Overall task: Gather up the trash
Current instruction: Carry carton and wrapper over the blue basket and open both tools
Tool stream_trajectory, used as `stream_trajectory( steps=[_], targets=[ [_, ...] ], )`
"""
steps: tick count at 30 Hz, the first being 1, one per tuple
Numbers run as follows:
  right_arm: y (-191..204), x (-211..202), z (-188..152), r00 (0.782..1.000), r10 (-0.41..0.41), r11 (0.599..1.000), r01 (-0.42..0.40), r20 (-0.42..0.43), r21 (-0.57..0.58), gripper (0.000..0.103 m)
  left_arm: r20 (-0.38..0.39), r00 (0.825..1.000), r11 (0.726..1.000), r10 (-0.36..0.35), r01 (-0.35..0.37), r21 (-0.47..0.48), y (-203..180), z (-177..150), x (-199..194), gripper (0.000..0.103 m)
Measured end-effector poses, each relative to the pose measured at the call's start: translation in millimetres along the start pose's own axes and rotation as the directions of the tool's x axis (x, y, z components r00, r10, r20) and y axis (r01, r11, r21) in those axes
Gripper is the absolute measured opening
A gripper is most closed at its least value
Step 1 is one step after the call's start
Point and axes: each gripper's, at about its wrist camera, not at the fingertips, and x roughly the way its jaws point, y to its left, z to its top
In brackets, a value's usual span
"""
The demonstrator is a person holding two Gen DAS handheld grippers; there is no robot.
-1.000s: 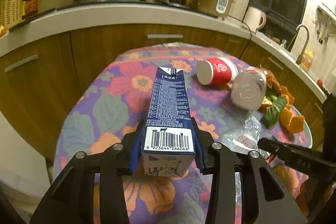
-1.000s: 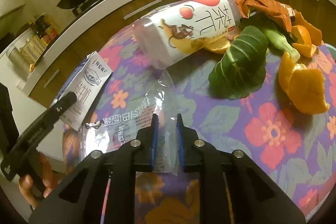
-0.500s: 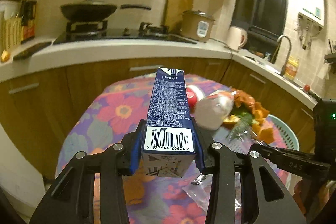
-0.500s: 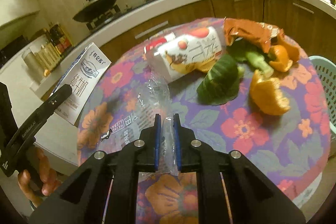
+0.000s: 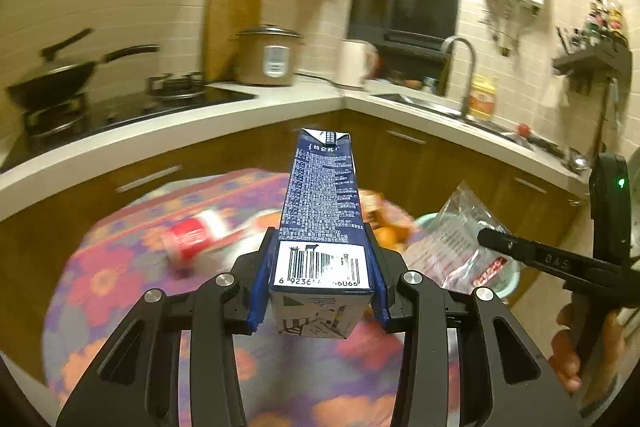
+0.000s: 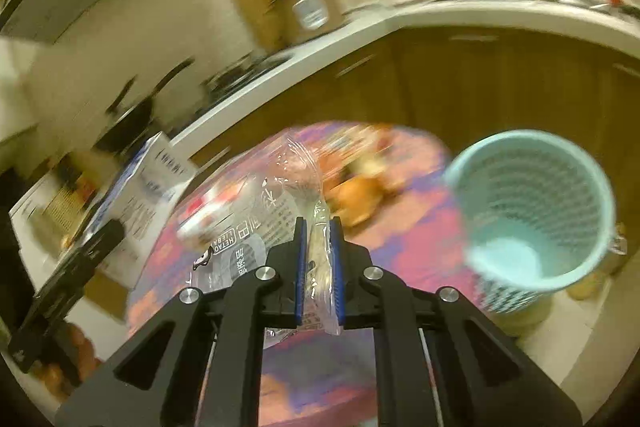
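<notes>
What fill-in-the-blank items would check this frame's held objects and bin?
1. The left gripper fingers clamp a dark blue ____ bearing a barcode.
2. The right gripper is shut on a clear plastic ____.
3. The light blue mesh wastebasket beside the floral table looks ____ inside.

Missing words: milk carton; bag; empty

Carton: dark blue printed cardboard milk carton, smooth, slight sheen, between the left jaws.
Wrapper: clear crinkled plastic wrapper, glossy, between the right jaws.
Basket: pale teal perforated plastic basket, matt, right of the right jaws.
Tablecloth: flowered purple cloth tablecloth, matt, beneath both jaws.
Pads: blue pads, matt.
</notes>
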Motion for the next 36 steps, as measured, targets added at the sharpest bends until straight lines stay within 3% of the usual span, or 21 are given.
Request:
stream_trajectory(
  steps=[3, 5, 8, 15, 18, 24, 28, 33, 35, 36],
  targets=[
    [-36.3, -9.4, 13.9, 0.982, -0.166, 0.986, 0.167, 0.093, 0.006, 0.009, -0.044, 0.997, 0.997, -0.067, 0.068, 0.024, -33.6, 17.4, 31.5, 0.039],
    [-64.5, -6.7, 18.1, 0.968, -0.228, 0.973, 0.224, 0.103, 0.047, 0.009, -0.093, 0.993, 0.992, -0.079, 0.087, 0.088, -70.6, 27.0, 58.4, 0.039],
    [-113.2, 5.1, 18.4, 0.944, -0.319, 0.943, 0.308, 0.080, 0.128, 0.009, -0.143, 0.980, 0.976, -0.138, 0.159, 0.149, -121.6, 31.7, 94.0, 0.039],
    [-201.2, 37.5, 12.7, 0.892, -0.451, 0.863, 0.440, -0.012, 0.248, 0.009, -0.285, 0.932, 0.951, -0.224, 0.272, 0.143, -188.8, 16.8, 179.8, 0.039],
    [-216.3, 54.0, 8.6, 0.880, -0.471, 0.844, 0.469, -0.058, 0.260, 0.009, -0.327, 0.916, 0.947, -0.234, 0.291, 0.139, -203.0, 7.2, 204.9, 0.039],
    [-233.0, 71.8, -5.5, 0.897, -0.420, 0.853, 0.441, -0.135, 0.277, 0.013, -0.383, 0.887, 0.941, -0.256, 0.320, 0.112, -218.0, -4.6, 235.3, 0.038],
    [-235.6, 69.7, -9.6, 0.904, -0.400, 0.861, 0.428, -0.152, 0.276, 0.024, -0.408, 0.873, 0.937, -0.268, 0.335, 0.101, -225.2, -9.2, 248.2, 0.044],
    [-238.0, 60.7, -11.5, 0.904, -0.400, 0.861, 0.428, -0.151, 0.276, 0.028, -0.410, 0.871, 0.938, -0.269, 0.333, 0.091, -220.8, -15.2, 245.5, 0.046],
    [-235.3, 55.3, -11.6, 0.904, -0.403, 0.863, 0.427, -0.141, 0.272, 0.034, -0.402, 0.875, 0.940, -0.270, 0.331, 0.089, -216.6, -15.0, 240.1, 0.048],
    [-231.7, 52.2, -10.5, 0.904, -0.407, 0.863, 0.427, -0.132, 0.268, 0.042, -0.395, 0.879, 0.941, -0.268, 0.327, 0.090, -215.6, -14.4, 235.9, 0.048]
  ],
)
